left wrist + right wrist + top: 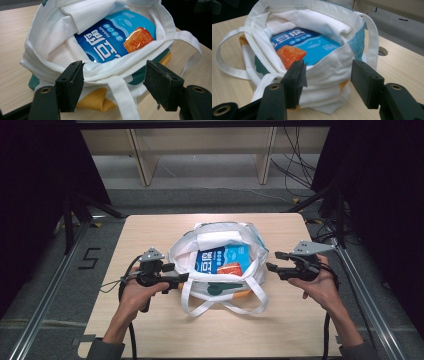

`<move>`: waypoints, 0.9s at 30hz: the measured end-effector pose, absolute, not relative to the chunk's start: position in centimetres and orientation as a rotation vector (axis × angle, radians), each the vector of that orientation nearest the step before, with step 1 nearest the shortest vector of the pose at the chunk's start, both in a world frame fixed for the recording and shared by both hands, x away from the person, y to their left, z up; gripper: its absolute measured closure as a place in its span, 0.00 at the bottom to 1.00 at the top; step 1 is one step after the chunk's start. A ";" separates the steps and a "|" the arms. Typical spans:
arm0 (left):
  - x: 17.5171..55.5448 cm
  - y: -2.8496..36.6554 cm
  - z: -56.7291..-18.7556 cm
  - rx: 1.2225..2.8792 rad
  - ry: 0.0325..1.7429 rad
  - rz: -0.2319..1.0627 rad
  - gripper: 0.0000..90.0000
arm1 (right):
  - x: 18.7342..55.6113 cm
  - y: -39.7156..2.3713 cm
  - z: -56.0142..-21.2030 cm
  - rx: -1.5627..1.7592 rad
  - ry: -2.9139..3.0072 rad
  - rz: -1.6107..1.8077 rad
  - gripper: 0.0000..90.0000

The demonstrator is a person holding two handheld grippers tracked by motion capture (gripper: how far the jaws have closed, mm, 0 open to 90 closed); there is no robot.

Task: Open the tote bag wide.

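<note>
Nearest the person, the left gripper (pixel 184 276) and the right gripper (pixel 270 261) flanked a white tote bag (pixel 186 251) at the middle of the wooden table (pixel 150 325). Both stood with jaws apart, gripping nothing; in the left gripper view the bag's near rim lay between the jaws, and whether it touched them could not be told. The bag's straps (pixel 225 309) lay loose on the table toward the person. Inside, a blue snack packet (pixel 110 42) lay flat, partly covered by folded white lining. Beyond the table stood a wooden shelf frame (pixel 145 165) and loose cables (pixel 295 165) on the floor.
</note>
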State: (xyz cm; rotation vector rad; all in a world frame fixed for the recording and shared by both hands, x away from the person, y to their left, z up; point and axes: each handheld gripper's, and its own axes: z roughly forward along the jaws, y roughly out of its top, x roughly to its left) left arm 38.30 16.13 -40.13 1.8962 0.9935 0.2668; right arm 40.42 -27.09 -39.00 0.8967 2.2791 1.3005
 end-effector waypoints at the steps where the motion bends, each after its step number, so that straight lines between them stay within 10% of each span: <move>1: 38.1 16.2 -40.2 1.901 0.994 0.269 0.34 | 40.5 -27.2 -39.1 0.881 2.262 1.306 0.50; 27: 34.1 16.6 -42.4 1.874 0.971 0.309 0.31 | 37.7 -28.5 -40.9 0.918 2.271 1.230 0.42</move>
